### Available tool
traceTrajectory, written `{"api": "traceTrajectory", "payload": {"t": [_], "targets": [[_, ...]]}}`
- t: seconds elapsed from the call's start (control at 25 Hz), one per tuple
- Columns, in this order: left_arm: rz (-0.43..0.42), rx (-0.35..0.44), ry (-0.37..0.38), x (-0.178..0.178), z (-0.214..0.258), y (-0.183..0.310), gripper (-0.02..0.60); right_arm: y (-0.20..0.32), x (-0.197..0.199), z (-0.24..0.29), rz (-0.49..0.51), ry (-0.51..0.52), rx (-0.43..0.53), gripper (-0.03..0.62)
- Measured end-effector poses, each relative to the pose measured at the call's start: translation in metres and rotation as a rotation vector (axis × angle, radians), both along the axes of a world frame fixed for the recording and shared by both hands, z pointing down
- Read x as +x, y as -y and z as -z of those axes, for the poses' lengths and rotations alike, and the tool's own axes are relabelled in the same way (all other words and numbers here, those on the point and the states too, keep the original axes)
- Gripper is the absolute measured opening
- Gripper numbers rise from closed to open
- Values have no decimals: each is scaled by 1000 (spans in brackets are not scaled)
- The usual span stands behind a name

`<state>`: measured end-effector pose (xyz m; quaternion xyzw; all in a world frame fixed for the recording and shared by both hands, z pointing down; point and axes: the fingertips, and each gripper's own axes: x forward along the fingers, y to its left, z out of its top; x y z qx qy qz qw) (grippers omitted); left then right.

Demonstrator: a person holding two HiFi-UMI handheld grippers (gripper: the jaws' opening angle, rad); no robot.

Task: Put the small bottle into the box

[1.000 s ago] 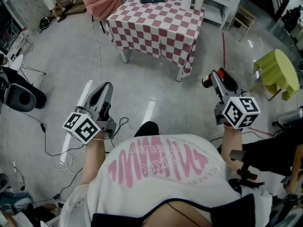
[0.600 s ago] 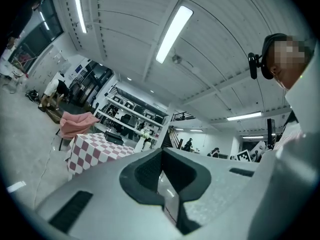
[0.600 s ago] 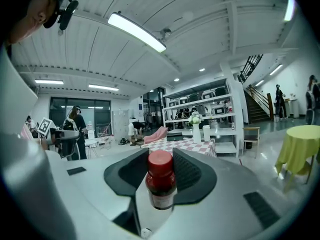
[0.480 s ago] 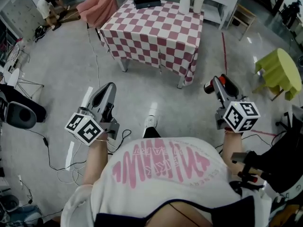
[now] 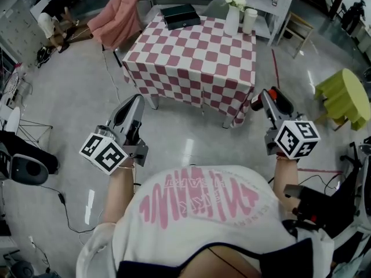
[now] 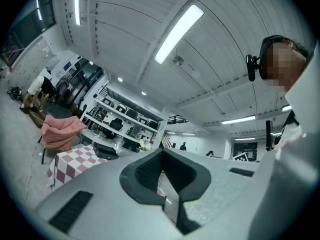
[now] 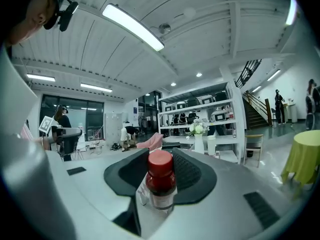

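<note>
A small bottle [image 5: 255, 103] with a red cap and dark body sits upright between the jaws of my right gripper [image 5: 261, 98], which is shut on it; the right gripper view shows the small bottle [image 7: 161, 180] clamped between the dark pads. My left gripper [image 5: 137, 100] is held out in front at the left, its pads [image 6: 150, 170] together with nothing between them. The black box [image 5: 180, 16] lies at the far left corner of the table [image 5: 191, 57], which wears a red-and-white checked cloth. Both grippers are short of the table's near edge.
A vase of flowers [image 5: 233, 17] and a white cup [image 5: 250, 21] stand at the table's far right. A pink cloth [image 5: 116, 22] hangs over a chair on the left. A yellow-green round table [image 5: 346, 97] is at the right. Cables trail across the floor at the lower left.
The table has come nearer and lower in the head view as the person walks toward it. Both grippers keep their pose, and the bottle stays in the right one.
</note>
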<state>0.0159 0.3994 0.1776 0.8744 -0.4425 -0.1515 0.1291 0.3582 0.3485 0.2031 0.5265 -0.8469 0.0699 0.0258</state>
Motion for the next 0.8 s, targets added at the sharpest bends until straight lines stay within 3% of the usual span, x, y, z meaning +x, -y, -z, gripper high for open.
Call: {"api": "traceTrajectory", "payload": {"t": [0.28,0.8], "targets": [[-33,28,-19,-33,7,79,8,70,-38,12,-12,6,32,147],[-58,-62,-46,-55,-34,162,8,153,-71,-37,-9,-33,-78,147]]}}
